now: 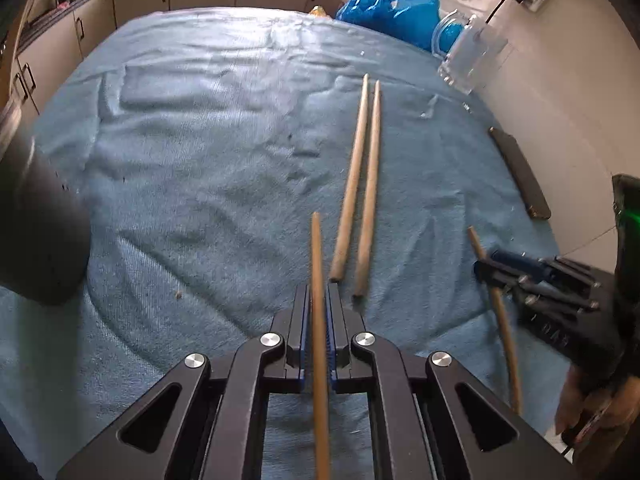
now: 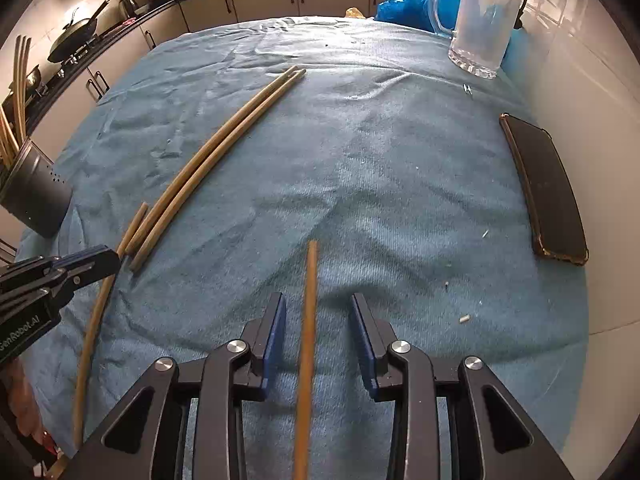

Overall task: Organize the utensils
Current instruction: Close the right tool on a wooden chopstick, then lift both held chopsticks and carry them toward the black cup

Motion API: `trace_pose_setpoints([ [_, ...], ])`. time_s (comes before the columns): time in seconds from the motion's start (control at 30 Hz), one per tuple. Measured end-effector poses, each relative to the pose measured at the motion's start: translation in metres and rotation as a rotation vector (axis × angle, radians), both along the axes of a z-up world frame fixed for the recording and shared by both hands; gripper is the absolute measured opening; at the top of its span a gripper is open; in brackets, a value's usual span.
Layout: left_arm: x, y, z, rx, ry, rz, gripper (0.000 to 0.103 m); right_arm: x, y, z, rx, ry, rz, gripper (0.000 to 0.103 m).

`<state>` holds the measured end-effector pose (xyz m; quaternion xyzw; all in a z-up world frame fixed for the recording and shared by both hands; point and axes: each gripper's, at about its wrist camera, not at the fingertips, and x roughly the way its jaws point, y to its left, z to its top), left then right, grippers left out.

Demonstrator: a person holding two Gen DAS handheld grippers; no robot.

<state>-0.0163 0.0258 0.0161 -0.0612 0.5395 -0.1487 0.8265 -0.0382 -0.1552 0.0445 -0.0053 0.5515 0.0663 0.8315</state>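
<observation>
My left gripper (image 1: pixel 319 286) is shut on a wooden chopstick (image 1: pixel 318 248) that runs forward between its blue pads. Two more chopsticks (image 1: pixel 360 184) lie side by side on the blue towel (image 1: pixel 200 200) just ahead of it. In the right wrist view my right gripper (image 2: pixel 318 300) stands open with another chopstick (image 2: pixel 309 312) along the gap, touching neither pad. The pair of chopsticks (image 2: pixel 208 152) lies to its upper left. The left gripper (image 2: pixel 114 258) shows at the left edge with its chopstick (image 2: pixel 90 332). The right gripper (image 1: pixel 486 268) appears at the right of the left wrist view.
A dark perforated holder (image 2: pixel 36 196) with several chopsticks in it stands at the towel's left edge. A black phone (image 2: pixel 544 188) lies on the right by the wall. A glass mug (image 2: pixel 480 28) and a blue plastic bag (image 2: pixel 404 0) are at the back right.
</observation>
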Motion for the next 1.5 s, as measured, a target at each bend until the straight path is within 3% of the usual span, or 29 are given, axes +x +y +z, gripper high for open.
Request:
trace_pose_setpoints([
  [0.13,-0.009,0.008,0.001,0.032,-0.011,-0.016,0.006,0.001,-0.007,0.000,0.009,0.008,0.006,0.021],
  [0.47,0.018,0.003,0.003,0.077,0.040,0.007,0.006,0.019,-0.006,-0.001,0.014,0.056,-0.010,0.022],
  [0.87,0.044,0.004,0.001,0.019,0.089,0.003,0.006,0.046,0.001,-0.003,-0.005,0.128,-0.007,0.021],
  [0.97,0.039,0.000,0.001,0.048,0.046,-0.008,0.005,0.038,0.007,-0.003,-0.051,0.071,0.014,0.007],
  [1.17,0.008,0.015,0.024,0.006,-0.067,0.034,0.005,0.008,0.011,0.007,0.057,-0.061,0.011,0.005],
  [1.5,-0.069,0.045,0.101,-0.115,-0.325,0.095,0.005,-0.059,0.010,0.078,0.200,-0.356,-0.020,0.005],
])
